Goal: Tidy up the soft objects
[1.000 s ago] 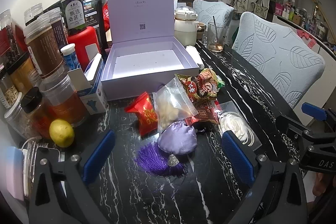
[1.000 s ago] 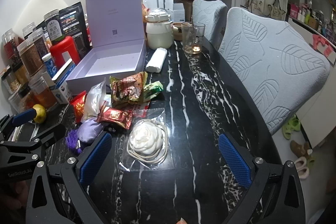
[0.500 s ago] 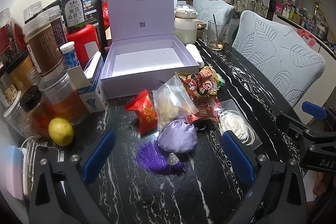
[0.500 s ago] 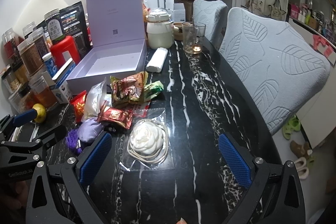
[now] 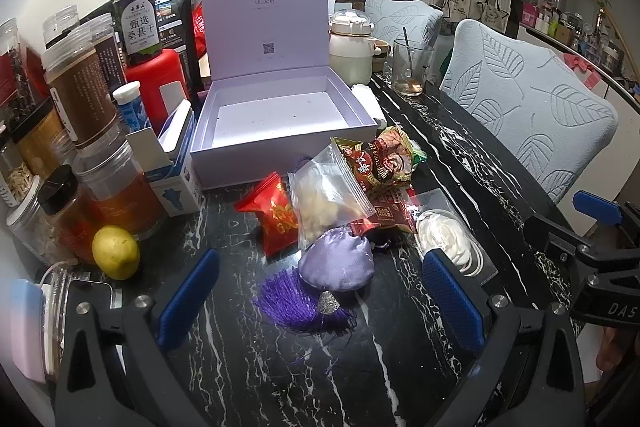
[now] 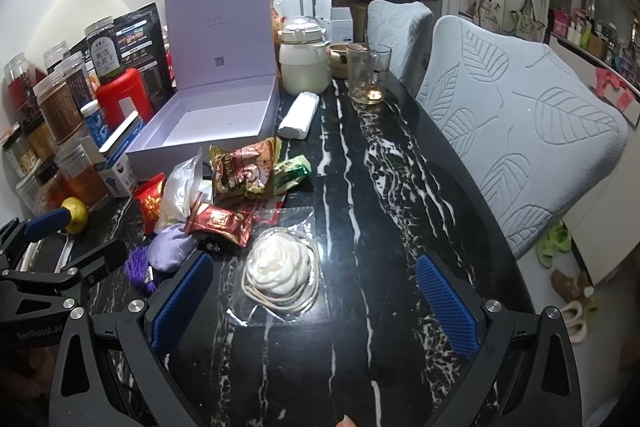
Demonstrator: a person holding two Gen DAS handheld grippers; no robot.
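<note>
Both grippers we hold low over the near edge of the black marble table (image 6: 400, 187). Left gripper (image 5: 316, 291): jaws spread wide, gripping nothing, touching nothing; the lavender sachet (image 5: 338, 259) with its purple tassel (image 5: 296, 301) lies between and just beyond its blue pads. Right gripper (image 6: 314, 299): equally wide, empty, framing the bagged white flower (image 6: 280, 267). Snack packets (image 5: 376, 163) are heaped just beyond, near the open lavender box (image 5: 280, 115), far left.
</note>
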